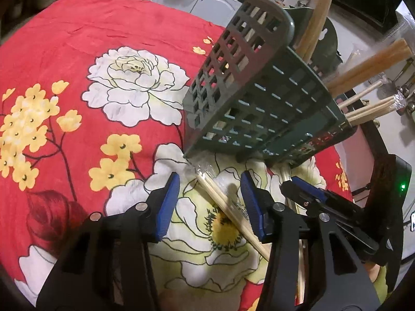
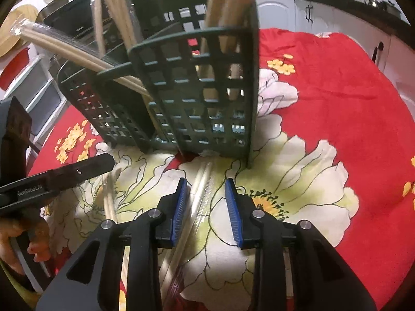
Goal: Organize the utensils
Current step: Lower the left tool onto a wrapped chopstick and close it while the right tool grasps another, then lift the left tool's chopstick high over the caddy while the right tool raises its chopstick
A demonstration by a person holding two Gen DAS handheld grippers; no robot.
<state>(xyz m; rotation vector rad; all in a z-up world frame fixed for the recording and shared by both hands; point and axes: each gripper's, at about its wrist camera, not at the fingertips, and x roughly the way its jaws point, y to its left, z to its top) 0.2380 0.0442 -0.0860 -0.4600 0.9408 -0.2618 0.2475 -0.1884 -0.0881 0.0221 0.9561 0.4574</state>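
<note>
Holder (image 2: 197, 98) on tablecloth (image 2: 324, 103), chopsticks (image 2: 228, 13) in it, seemingly wrapped pair (image 2: 199, 197) lying before it.

The cloth (image 1: 77, 51) is soft, matt red fabric with printed flowers. The utensil holder (image 1: 259, 98) is dull dark-green plastic lattice. The chopsticks (image 1: 228, 207) look like pale smooth wood in glossy clear wrap. The left claw (image 1: 210, 202) has ribbed blue pads (image 1: 168, 204).

Wrapped chopsticks (image 1: 228, 207) lie flat before the green slotted holder (image 1: 259, 108) holding more upright
</note>
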